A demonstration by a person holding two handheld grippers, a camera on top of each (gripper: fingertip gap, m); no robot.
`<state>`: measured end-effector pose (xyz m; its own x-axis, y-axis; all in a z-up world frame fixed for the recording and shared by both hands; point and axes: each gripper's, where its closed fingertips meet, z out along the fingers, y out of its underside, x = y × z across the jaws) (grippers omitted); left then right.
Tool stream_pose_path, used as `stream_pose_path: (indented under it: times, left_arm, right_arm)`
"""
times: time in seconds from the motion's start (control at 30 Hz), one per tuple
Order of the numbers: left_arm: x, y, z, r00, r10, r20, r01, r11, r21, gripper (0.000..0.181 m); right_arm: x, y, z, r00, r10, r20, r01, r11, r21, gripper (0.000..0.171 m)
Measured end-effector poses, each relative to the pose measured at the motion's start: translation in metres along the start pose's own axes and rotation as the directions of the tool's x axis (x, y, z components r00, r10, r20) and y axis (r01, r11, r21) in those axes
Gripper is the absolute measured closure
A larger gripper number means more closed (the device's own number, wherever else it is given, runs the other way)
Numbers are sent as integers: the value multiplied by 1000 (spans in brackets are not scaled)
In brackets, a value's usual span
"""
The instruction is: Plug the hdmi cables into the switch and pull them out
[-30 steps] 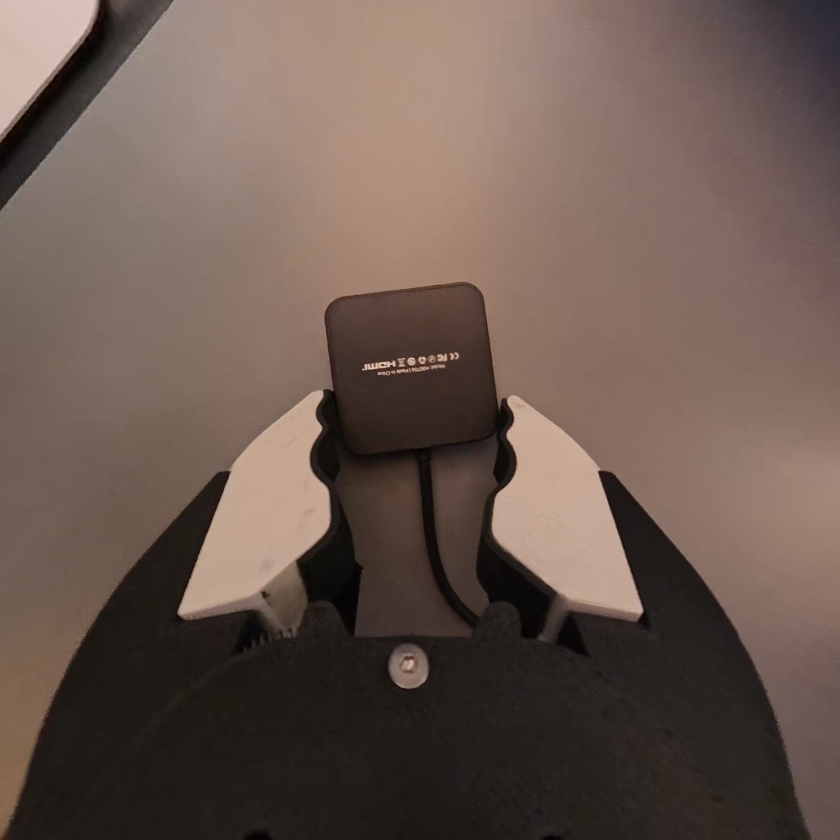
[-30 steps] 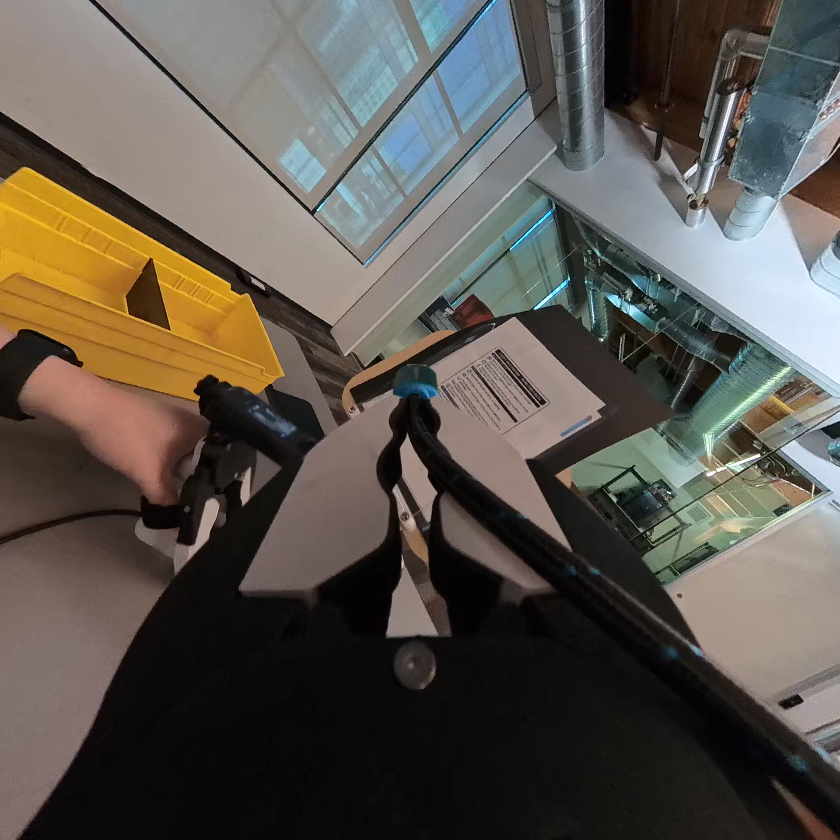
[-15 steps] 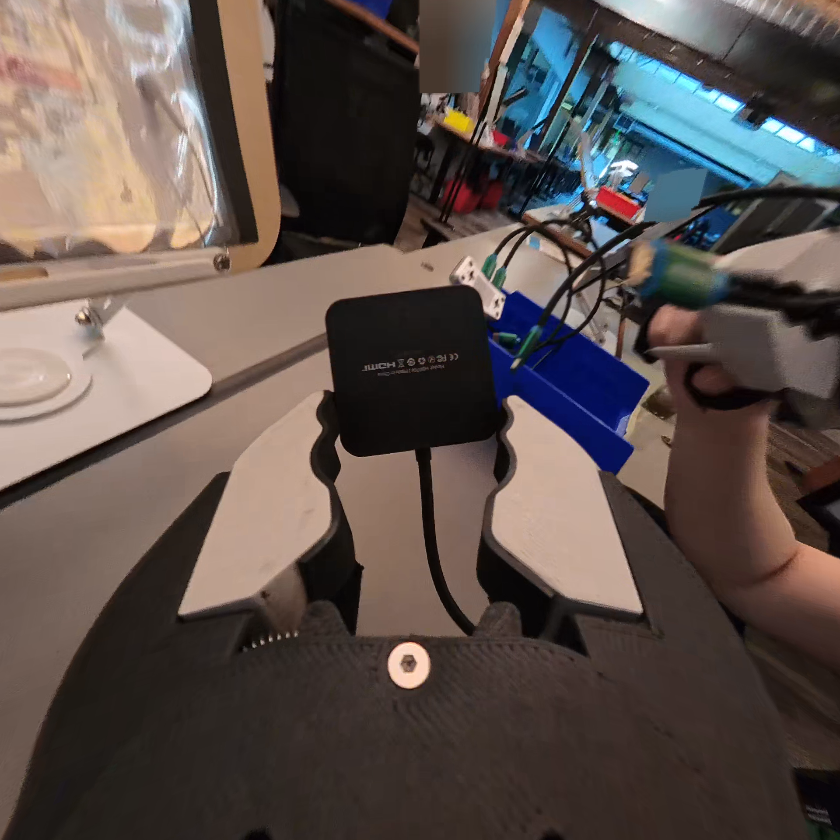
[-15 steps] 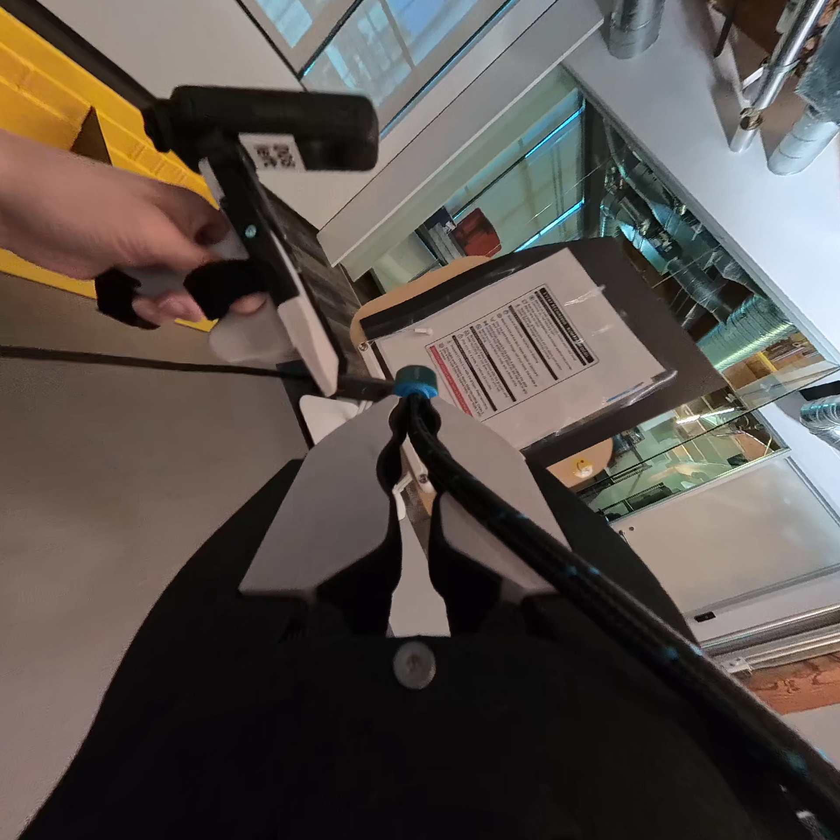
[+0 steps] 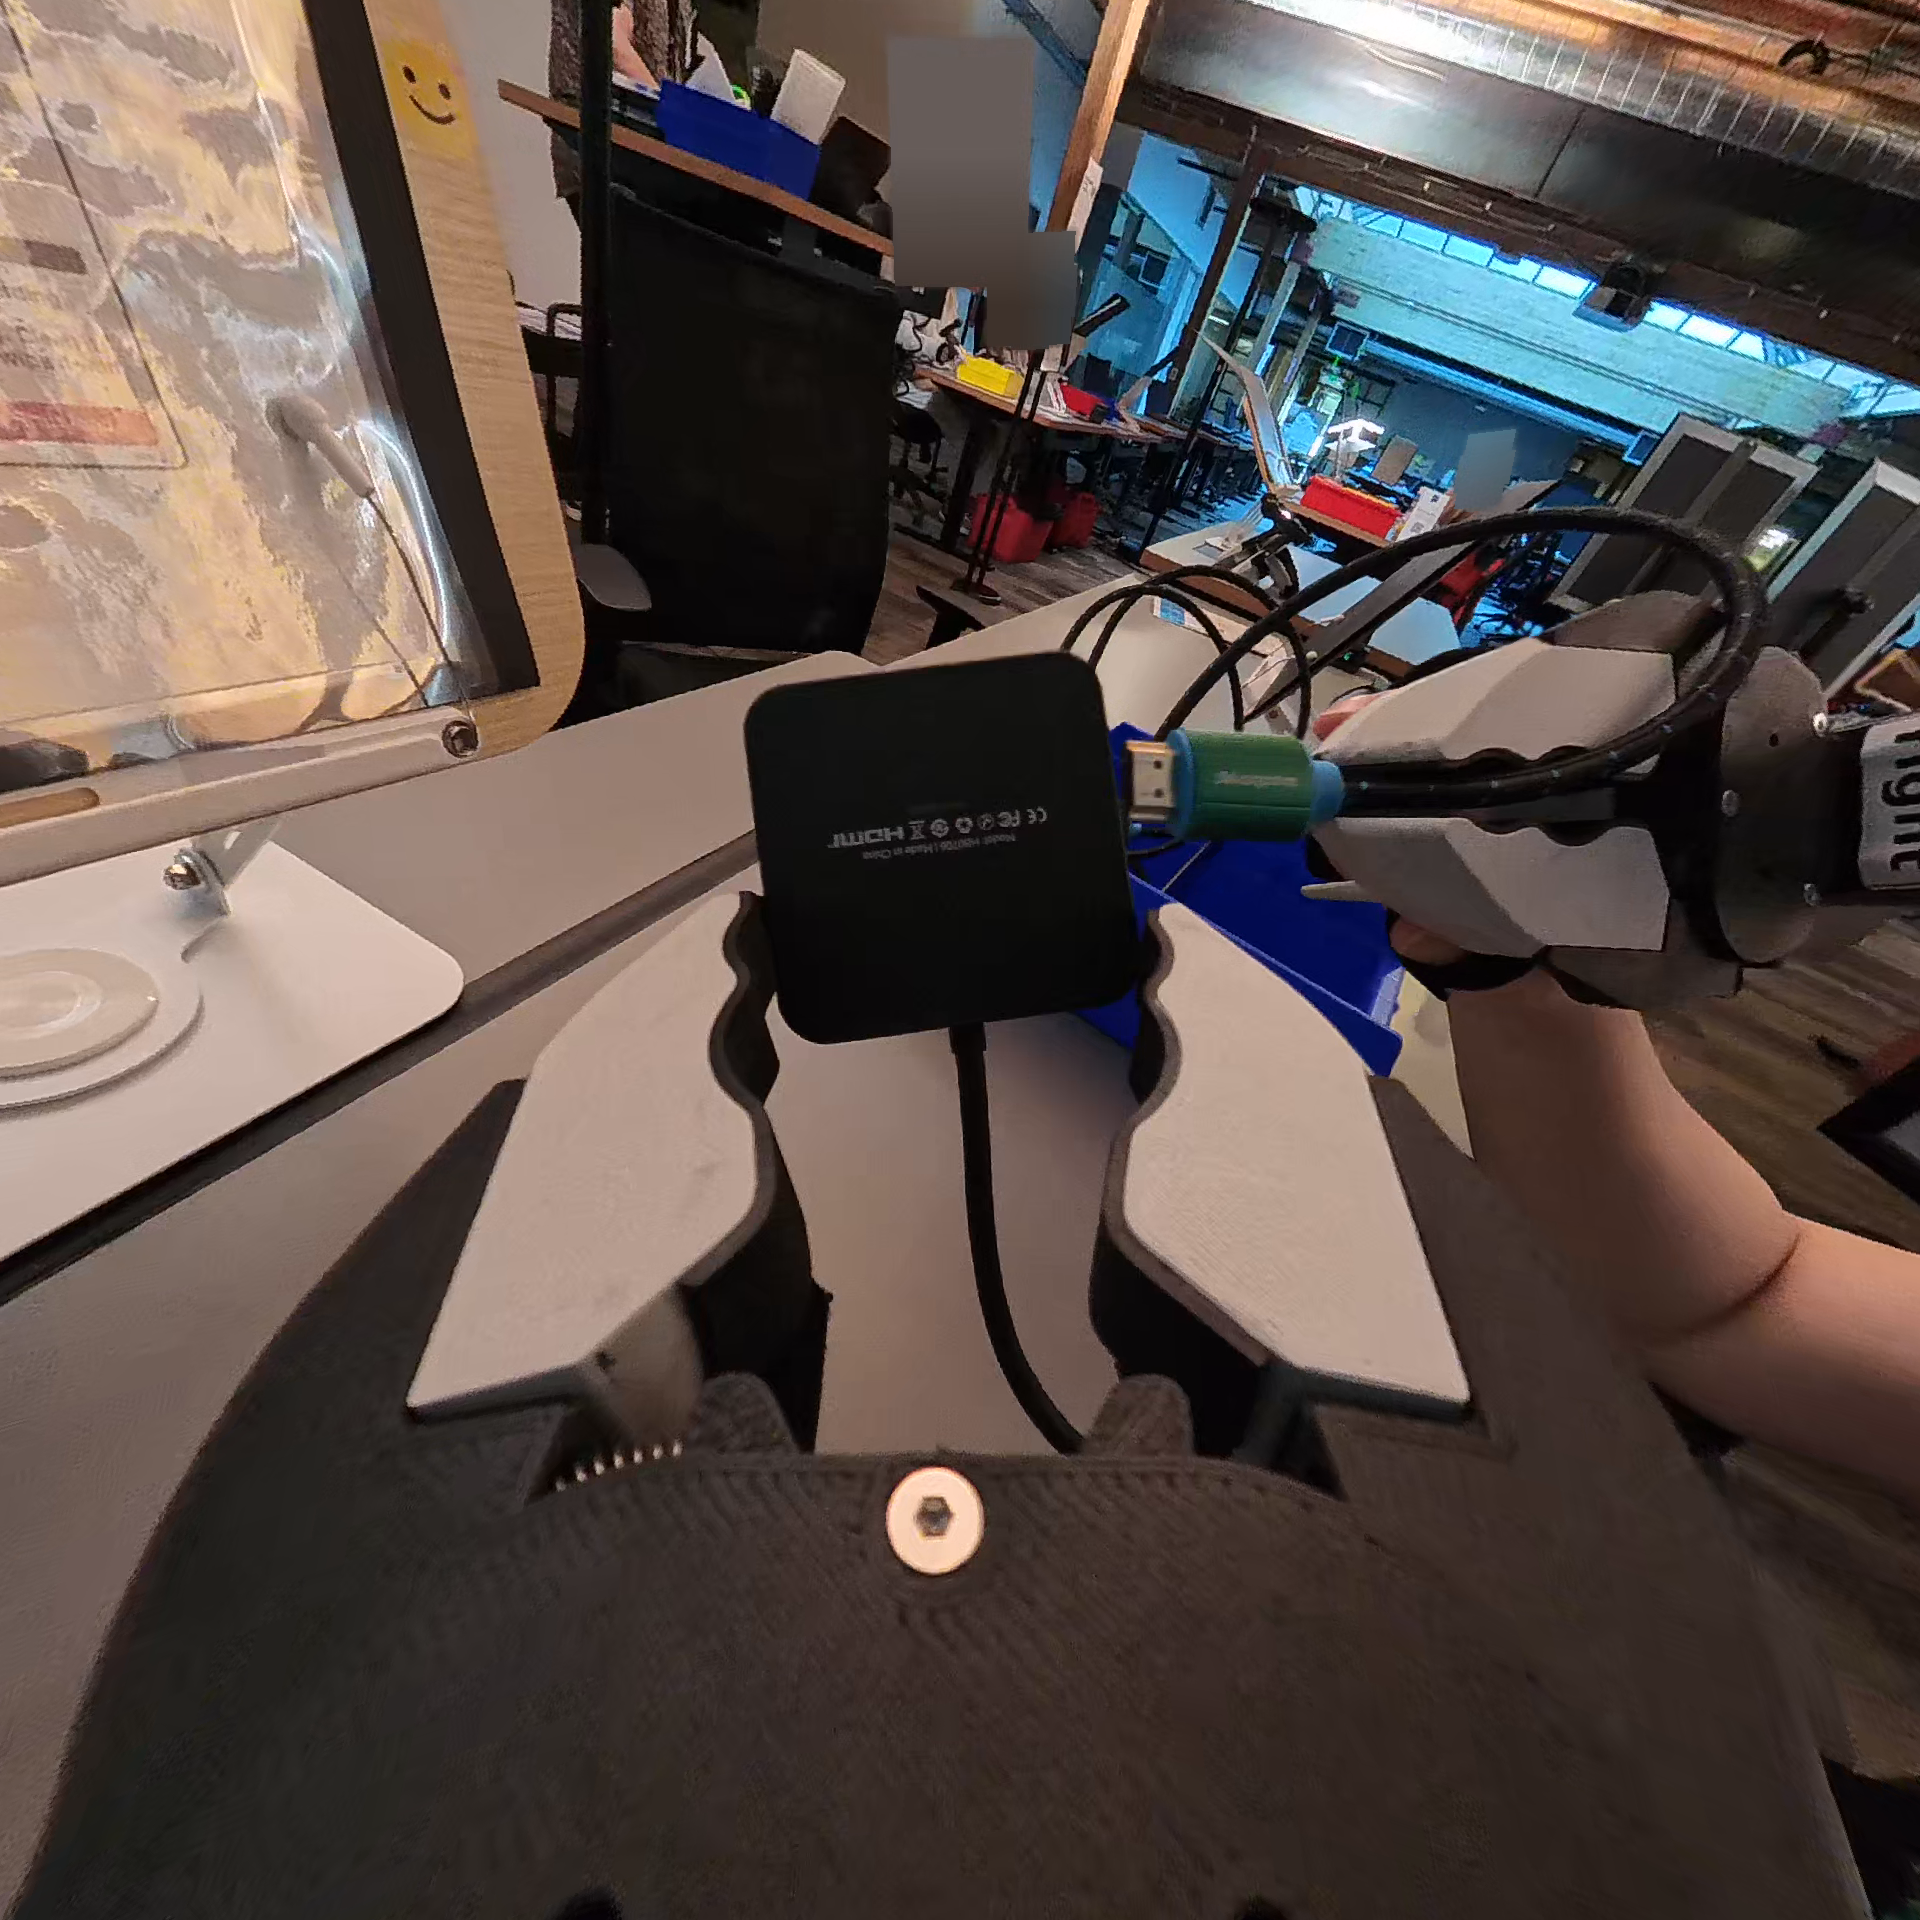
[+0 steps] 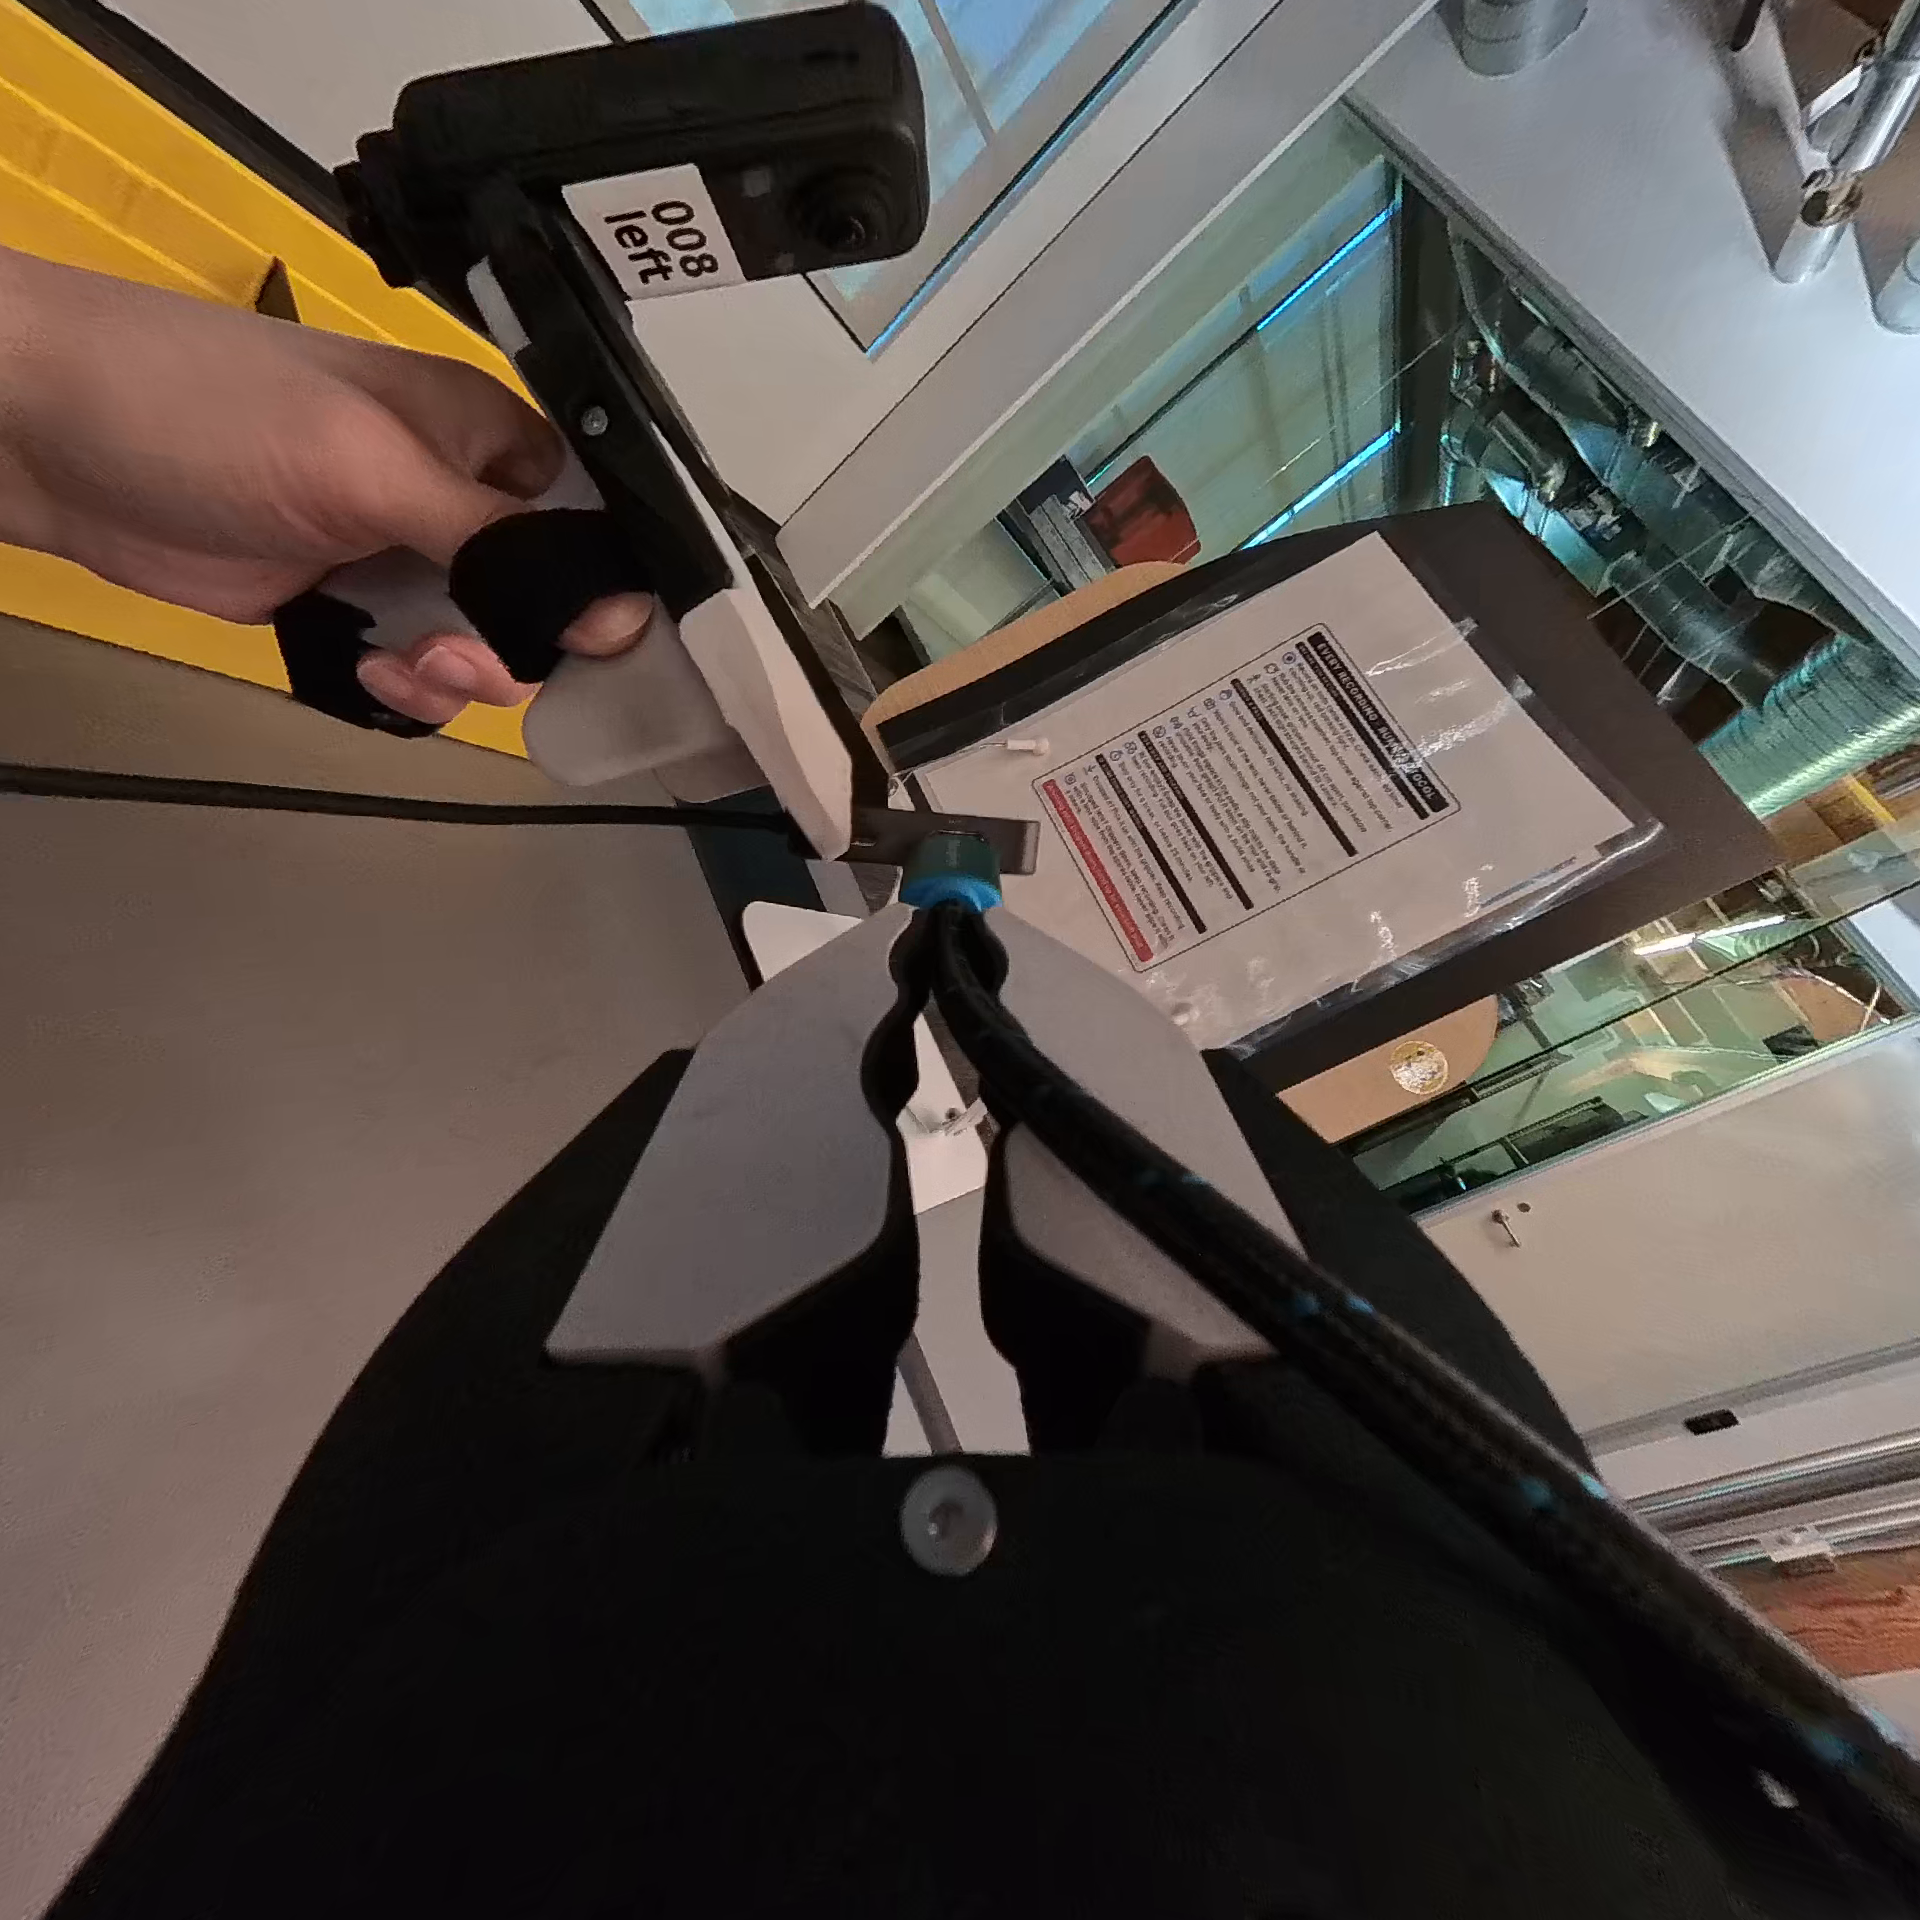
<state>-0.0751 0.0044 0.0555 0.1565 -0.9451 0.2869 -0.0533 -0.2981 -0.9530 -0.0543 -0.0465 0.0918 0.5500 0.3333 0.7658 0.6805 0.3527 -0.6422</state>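
Beside the held switch (image 5: 935, 842), a green plug (image 5: 1231, 787)

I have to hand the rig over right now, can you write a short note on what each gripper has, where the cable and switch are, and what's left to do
Left gripper: shut on the black HDMI switch, held up off the table, its own lead trailing back between the fingers.
Right gripper: shut on the braided HDMI cable just behind the green plug.
Position: the plug's metal tip is at the switch's right edge, lined up with it; not seated.
Done: both parts picked up and aligned.
Left: push the plug in, then pull it out; other cables lie by the blue bin.
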Motion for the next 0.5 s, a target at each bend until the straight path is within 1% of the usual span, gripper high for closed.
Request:
stream_pose_path:
  times: [0.17, 0.37, 0.5]
  left_arm:
    - [3, -1, 1, 999, 33, 0, -33, 999, 6, 115]
    - [10, -9, -3, 993, 118, -9, -117, 991, 68, 115]
    - [15, -18, -9, 985, 174, 17, -175, 979, 105, 115]
  right_arm:
    - [1, 0, 0, 1000, 10, -1, -10, 1000, 5, 165]
    - [4, -7, -4, 997, 71, 14, -72, 996, 46, 164]
    - [6, -14, -6, 996, 89, -1, -88, 993, 81, 164]
